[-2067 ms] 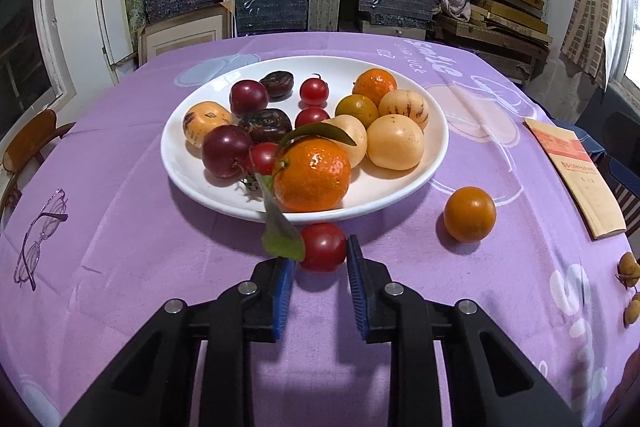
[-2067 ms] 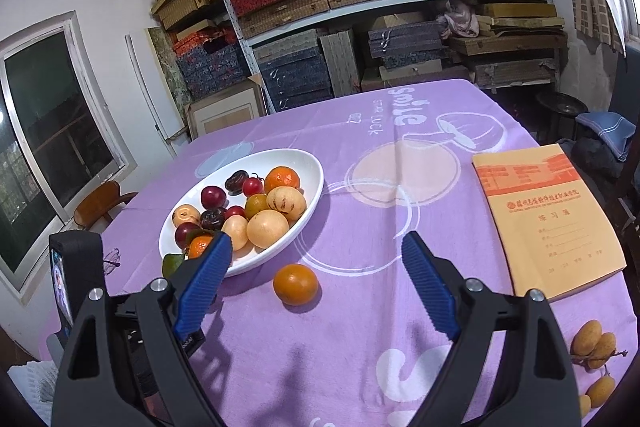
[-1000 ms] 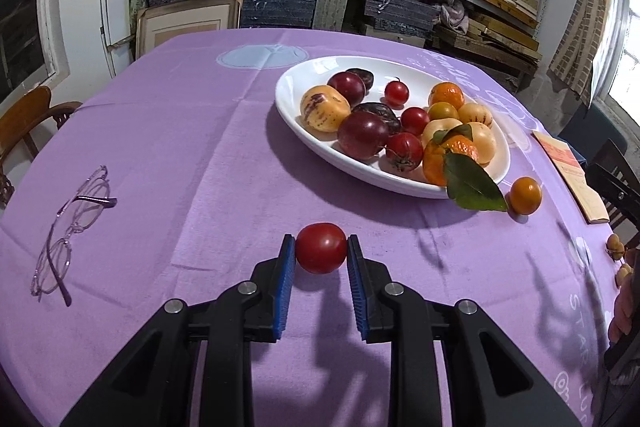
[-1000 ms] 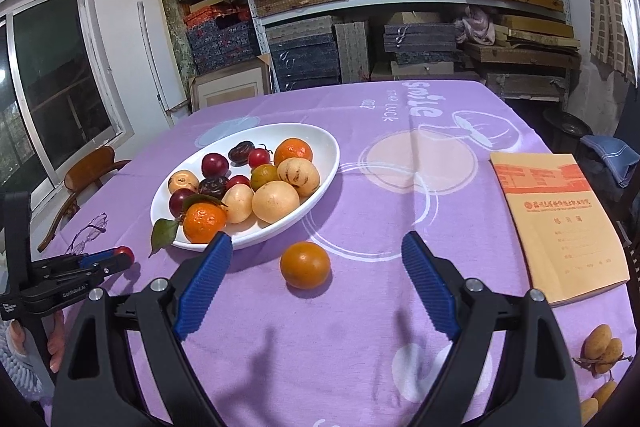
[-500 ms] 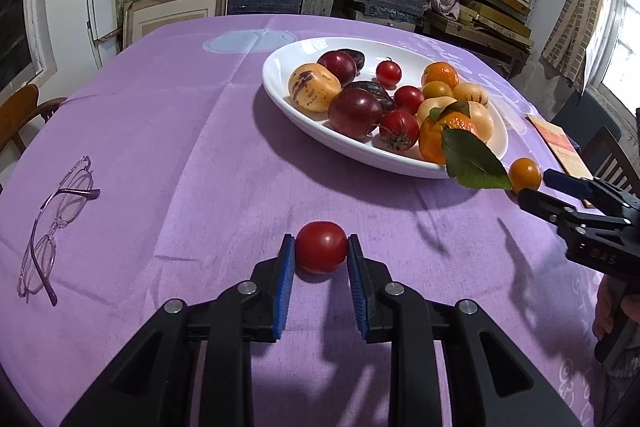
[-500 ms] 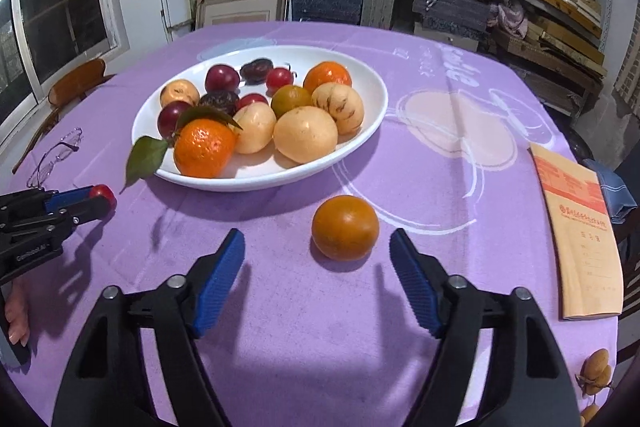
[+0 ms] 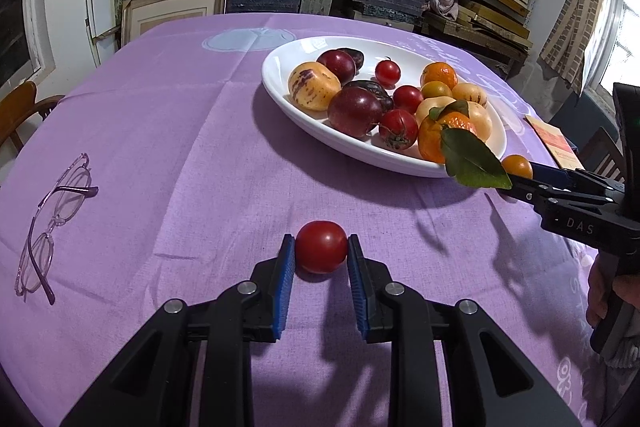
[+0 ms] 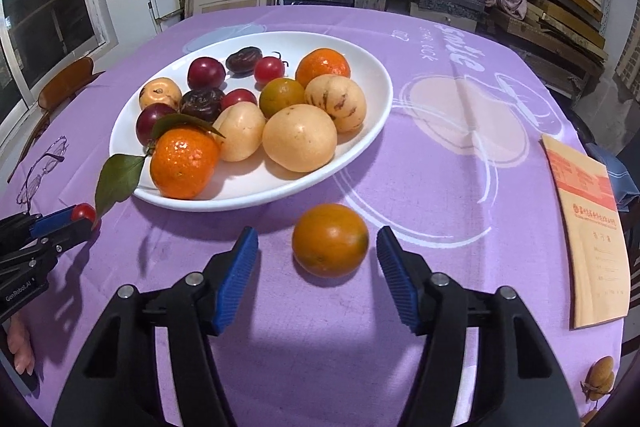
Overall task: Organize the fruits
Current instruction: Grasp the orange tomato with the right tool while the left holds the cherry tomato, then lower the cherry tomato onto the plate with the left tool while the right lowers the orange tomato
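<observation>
**Fruits half gathered: one tomato gripped, one orange about to be taken**

Fruits lie mostly in the white plate [image 8: 372,131] in the middle of the purple tablecloth [image 7: 168,115]: plums, small tomatoes, pale melons and a leafy mandarin [image 8: 185,163] at the near rim. Two pieces are outside it. The red tomato [image 7: 321,246] is clamped between the pads of the left gripper [image 7: 321,259], low over the cloth and well apart from the plate. The loose orange [image 8: 330,239] sits on the cloth just beside the plate, between the fingers of the right gripper [image 8: 317,253], whose jaws have just been closing but do not touch it yet; a gap shows on both sides.

To do this step well, I think the right gripper should centre on the widest part of the orange and close gently, because a round fruit can roll away if one pad arrives first. Then it must lift over the rim.

Around: the hanging leaf [image 8: 116,179] of the mandarin, glasses [image 7: 52,223] on the left, a yellow notebook [image 8: 584,227] on the right. The plate is crowded, so free room is mostly at its far side.
</observation>
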Demonstrator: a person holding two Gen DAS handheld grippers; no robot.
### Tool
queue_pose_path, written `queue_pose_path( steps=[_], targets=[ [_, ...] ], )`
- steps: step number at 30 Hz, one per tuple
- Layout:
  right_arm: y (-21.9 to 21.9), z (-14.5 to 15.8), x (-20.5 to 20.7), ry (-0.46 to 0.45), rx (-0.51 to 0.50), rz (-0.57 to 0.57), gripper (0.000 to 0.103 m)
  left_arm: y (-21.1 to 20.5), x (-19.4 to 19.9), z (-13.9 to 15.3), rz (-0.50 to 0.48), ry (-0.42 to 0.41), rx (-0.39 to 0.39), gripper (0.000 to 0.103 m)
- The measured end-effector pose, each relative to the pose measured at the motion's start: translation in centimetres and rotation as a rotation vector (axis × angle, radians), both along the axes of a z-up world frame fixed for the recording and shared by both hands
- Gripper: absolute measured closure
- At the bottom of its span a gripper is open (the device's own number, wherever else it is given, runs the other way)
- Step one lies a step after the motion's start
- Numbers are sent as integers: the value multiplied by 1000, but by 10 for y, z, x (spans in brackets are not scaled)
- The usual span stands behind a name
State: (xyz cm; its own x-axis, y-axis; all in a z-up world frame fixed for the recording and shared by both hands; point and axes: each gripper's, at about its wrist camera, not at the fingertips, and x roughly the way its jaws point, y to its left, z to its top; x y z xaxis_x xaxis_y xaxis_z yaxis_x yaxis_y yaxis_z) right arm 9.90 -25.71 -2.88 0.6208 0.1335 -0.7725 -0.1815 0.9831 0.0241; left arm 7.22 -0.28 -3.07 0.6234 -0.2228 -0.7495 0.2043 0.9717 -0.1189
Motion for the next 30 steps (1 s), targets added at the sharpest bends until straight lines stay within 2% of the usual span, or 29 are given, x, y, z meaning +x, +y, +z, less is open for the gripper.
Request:
queue_pose_path(
  steps=[1,3,7,15,21,25,30],
  targets=[
    [5,0,0,-8,-21,1,46,0,0,0,0,0,-1,76],
    [12,0,1,3,-26,24,64,1,0,0,0,1,-4,76],
    [20,-4,2,26,-33,39,64,1,0,0,0,2,-5,76],
    [24,-5,-5,-5,-26,46,65,2,0,0,0,8,-9,76],
    [31,2,-34,-33,-12,70,65,2,0,0,-1,7,-10,76],
    [30,9,-66,-61,28,73,65,4,-1,3,4,5,-39,76],
    [29,33,-83,-127,51,70,65,5,-1,16,17,-23,-60,76]
  ],
)
